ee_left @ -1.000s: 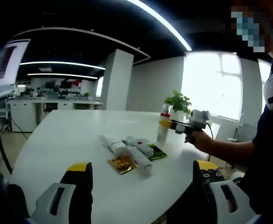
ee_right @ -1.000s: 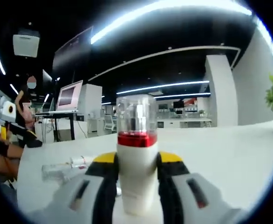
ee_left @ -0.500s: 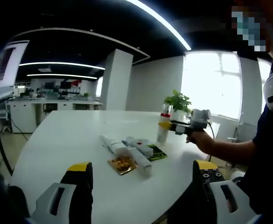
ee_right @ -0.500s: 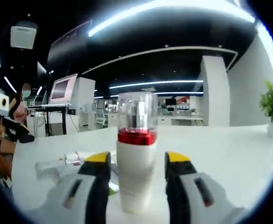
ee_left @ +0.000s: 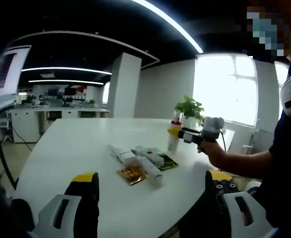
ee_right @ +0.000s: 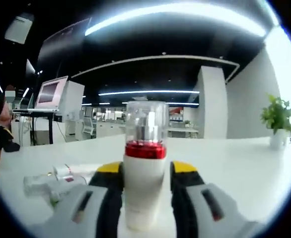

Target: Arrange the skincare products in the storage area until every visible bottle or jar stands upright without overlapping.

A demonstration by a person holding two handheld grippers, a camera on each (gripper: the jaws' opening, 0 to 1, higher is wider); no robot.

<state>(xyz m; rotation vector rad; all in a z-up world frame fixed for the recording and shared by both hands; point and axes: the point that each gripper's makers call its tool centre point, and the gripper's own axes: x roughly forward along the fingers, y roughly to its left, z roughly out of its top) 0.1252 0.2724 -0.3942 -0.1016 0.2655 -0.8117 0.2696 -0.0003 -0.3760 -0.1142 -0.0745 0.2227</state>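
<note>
- Right gripper view: right gripper (ee_right: 146,173) is bracketing the upright bottle (ee_right: 145,163) on the table (ee_right: 245,168), contact unclear
- Left gripper (ee_left: 150,179) is hanging wide open, empty; tubes (ee_left: 138,161) are lying at 12 o'clock

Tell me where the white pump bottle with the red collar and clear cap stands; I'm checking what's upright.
In the right gripper view, the white pump bottle stands upright on the white table, between the right gripper's yellow-tipped jaws.

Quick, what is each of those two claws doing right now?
Left gripper: open, holding nothing, above the white table.
Right gripper: jaws around the upright white bottle; whether they squeeze it cannot be told.
</note>
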